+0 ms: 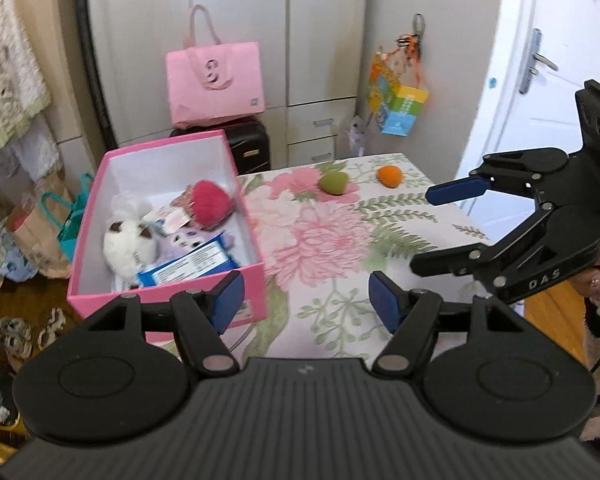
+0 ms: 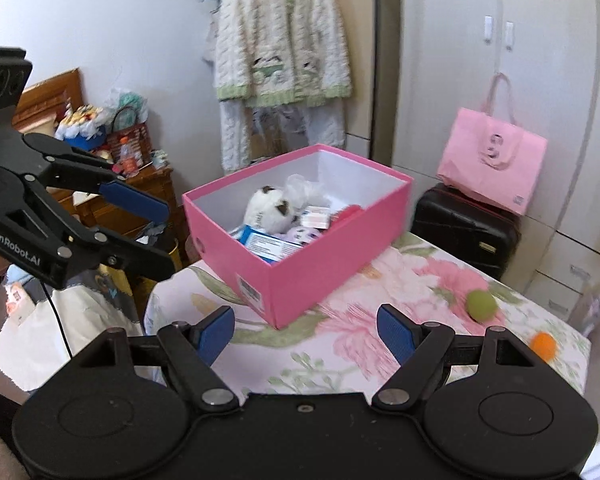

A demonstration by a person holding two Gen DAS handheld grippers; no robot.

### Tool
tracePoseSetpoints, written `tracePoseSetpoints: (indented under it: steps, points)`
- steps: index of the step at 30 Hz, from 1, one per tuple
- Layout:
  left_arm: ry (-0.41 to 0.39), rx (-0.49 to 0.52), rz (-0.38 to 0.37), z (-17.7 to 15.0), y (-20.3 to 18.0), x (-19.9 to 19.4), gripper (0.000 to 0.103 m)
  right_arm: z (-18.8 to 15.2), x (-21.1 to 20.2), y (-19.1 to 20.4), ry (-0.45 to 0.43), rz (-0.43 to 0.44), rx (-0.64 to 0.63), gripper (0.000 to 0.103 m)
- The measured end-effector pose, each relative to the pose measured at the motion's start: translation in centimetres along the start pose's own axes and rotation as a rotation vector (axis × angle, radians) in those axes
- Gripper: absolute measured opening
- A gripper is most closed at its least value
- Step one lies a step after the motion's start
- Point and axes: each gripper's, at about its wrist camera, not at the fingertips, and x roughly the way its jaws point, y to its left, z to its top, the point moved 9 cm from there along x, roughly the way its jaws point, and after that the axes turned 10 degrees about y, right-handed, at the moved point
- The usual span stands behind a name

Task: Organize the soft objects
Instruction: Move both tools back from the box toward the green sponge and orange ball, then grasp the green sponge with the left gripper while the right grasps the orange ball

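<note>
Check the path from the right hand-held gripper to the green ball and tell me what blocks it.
Nothing visible does. The right hand-held gripper is open and empty; only bare floral tablecloth lies between it and the green ball.

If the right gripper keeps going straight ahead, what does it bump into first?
Probably the near corner of the pink box. The open right gripper points at it over the flowery tablecloth, holding nothing, though depth is hard to judge.
</note>
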Motion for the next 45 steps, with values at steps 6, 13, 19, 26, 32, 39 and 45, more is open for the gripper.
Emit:
tracePoseSetpoints:
  steps: [6, 13, 19, 26, 32, 39, 45]
  points:
    - [-0.018, 0.065, -0.035, 1.9, -3.3, 1.6, 0.077, -2.5, -2.5, -4.3, -0.055, -0.054, 0.067, 0.085]
    - [-0.058, 0.081, -0.103, 4.7, -6.5, 5.3, 0.090, -4.0, -3.5, -9.9, -0.140, -0.135, 0.123, 0.091]
    - [-0.073, 0.061, -0.123, 6.6, -7.6, 9.5, 0.094, -4.7, -2.2, -14.0, -0.234, -0.207, 0.101, 0.092]
    - [-0.106, 0.046, -0.105, 8.7, -8.2, 14.5, 0.095, -5.4, 1.7, -18.6, -0.217, -0.226, 0.144, 0.092]
    - [-0.109, 0.007, -0.090, 10.1, -8.0, 18.9, 0.094, -5.5, 5.2, -21.9, -0.162, -0.184, 0.196, 0.086]
    - [-0.100, -0.059, -0.057, 11.7, -6.7, 24.0, 0.092, -5.8, 8.9, -25.0, -0.109, -0.197, 0.250, 0.085]
    - [-0.070, -0.162, -0.081, 12.9, -5.6, 28.6, 0.091, -5.7, 12.0, -26.9, -0.073, -0.198, 0.252, 0.081]
